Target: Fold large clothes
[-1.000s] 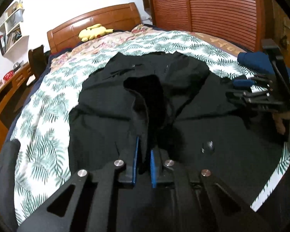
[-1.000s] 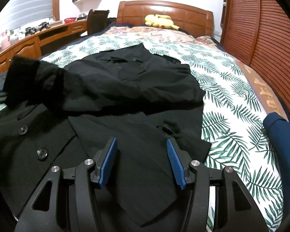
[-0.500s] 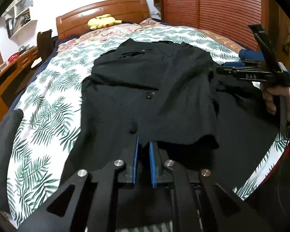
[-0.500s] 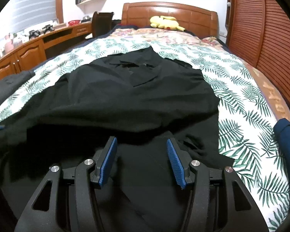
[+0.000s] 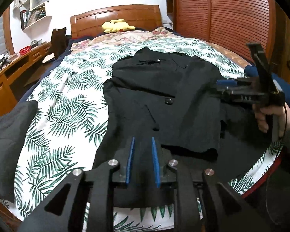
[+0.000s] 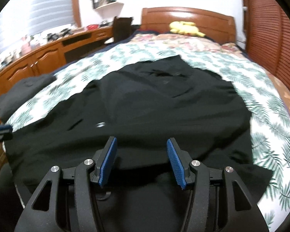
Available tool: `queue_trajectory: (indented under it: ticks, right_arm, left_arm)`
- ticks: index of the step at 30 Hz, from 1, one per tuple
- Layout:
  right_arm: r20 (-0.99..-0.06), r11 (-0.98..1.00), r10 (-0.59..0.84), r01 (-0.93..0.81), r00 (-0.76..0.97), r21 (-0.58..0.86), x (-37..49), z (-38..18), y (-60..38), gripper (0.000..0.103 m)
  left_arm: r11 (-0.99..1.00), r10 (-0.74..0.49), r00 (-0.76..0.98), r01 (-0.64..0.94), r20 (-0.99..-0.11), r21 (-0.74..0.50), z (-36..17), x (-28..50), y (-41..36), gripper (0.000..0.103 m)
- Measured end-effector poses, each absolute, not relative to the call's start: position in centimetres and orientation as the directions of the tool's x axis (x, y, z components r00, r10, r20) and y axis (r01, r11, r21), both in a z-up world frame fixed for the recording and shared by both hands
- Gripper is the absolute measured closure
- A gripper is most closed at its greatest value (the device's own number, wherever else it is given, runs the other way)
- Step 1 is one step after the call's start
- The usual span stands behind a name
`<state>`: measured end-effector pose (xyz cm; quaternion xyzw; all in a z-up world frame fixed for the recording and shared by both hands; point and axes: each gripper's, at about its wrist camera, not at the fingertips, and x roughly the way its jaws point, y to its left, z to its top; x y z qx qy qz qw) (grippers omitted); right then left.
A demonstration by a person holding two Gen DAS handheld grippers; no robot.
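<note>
A black coat point(image 5: 164, 100) lies spread on the bed's palm-leaf bedspread point(image 5: 67, 104), its collar toward the wooden headboard point(image 5: 116, 17) at 12 o'clock and its hem toward the cameras at 6 o'clock. One front panel is folded across the body, with a dark button point(image 5: 168, 101) showing near the middle.

The left gripper point(image 5: 142, 148) hovers over the coat's near hem; its jaws have just been opening and now stand slightly parted, with cloth below them but nothing pinched between the blue pads point(image 5: 130, 160).

The right gripper point(image 6: 142, 154) stands released, its jaws well apart above the black cloth and gripping nothing. In the left wrist view it sits at 3 o'clock, held by a hand point(image 5: 270, 116) in a grey sleeve.

A yellow plush toy point(image 5: 117, 26) rests by the headboard. A dark grey garment point(image 5: 7, 135) lies at 9 o'clock on the bed's edge, and a navy blue garment point(image 5: 286, 92) at 3 o'clock. The right wrist view is blurred.
</note>
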<state>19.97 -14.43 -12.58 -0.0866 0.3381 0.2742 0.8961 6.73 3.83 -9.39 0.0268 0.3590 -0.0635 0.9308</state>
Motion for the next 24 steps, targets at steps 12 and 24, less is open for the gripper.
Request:
queue_trajectory:
  ticks: [12, 24]
  right_arm:
    - [-0.796, 0.699, 0.466, -0.713, 0.387, 0.062, 17.6, -16.7, -10.4, 0.047]
    - [-0.783, 0.696, 0.469, -0.717, 0.409, 0.042, 17.1, -17.1, -10.4, 0.043]
  left_arm:
    - [0.993, -0.104, 0.753, 0.111, -0.65, -0.03, -9.1, 6.3, 5.4, 0.065]
    - [0.999, -0.029, 0.732, 0.043, -0.681, 0.003, -11.0, 7.0, 6.1, 0.06]
